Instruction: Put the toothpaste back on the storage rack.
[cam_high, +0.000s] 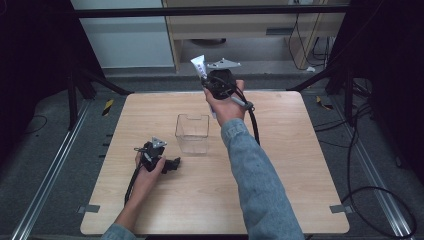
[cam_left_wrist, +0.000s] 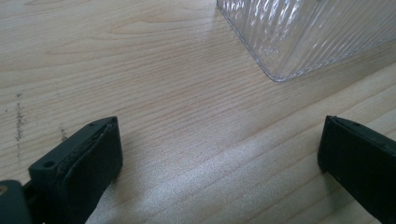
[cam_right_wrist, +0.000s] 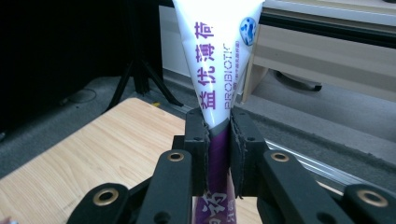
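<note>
White tube (cam_right_wrist: 217, 60), cap end cut off

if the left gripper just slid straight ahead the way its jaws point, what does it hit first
Probably the clear ribbed plastic container. The left gripper, jaws open, faces bare wooden table first; the container's corner lies slightly right of centre, so it might only graze it.

High view looks forward and down from above the person's side, whole desk (cam_high: 280, 165) in frame, mid-distance. Left gripper view sits low and close, skimming the desk toward a corner of the clear box (cam_left_wrist: 303, 37), which the high view also shows. Right gripper view looks level past the desk's far edge to the floor.
</note>
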